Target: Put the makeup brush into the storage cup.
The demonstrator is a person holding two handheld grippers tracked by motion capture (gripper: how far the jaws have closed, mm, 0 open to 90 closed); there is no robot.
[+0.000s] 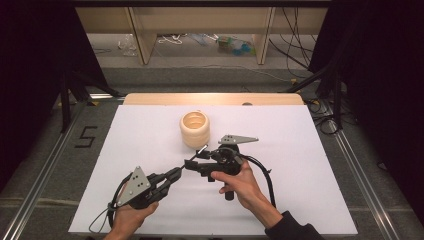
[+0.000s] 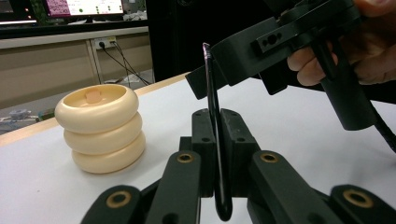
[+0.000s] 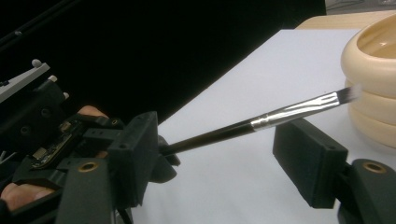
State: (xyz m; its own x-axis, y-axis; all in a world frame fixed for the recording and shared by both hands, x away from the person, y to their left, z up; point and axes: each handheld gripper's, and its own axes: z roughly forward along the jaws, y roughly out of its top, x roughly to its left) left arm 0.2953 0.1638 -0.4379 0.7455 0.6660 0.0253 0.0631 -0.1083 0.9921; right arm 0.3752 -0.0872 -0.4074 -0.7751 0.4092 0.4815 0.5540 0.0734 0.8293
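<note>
White table (image 1: 150, 150): cream ringed pot (image 1: 195, 129), small disc (image 2: 93, 96) inside.

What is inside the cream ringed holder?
Inside the cream ringed holder only a smooth hollow with a small round knob at its centre shows. Its near wall hides the rest; the paintbrush stays outside.

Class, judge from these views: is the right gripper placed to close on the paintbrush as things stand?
Probably yes. The right gripper is open with the paintbrush, clamped in the left gripper, running between its jaws, and nothing blocks them.
</note>
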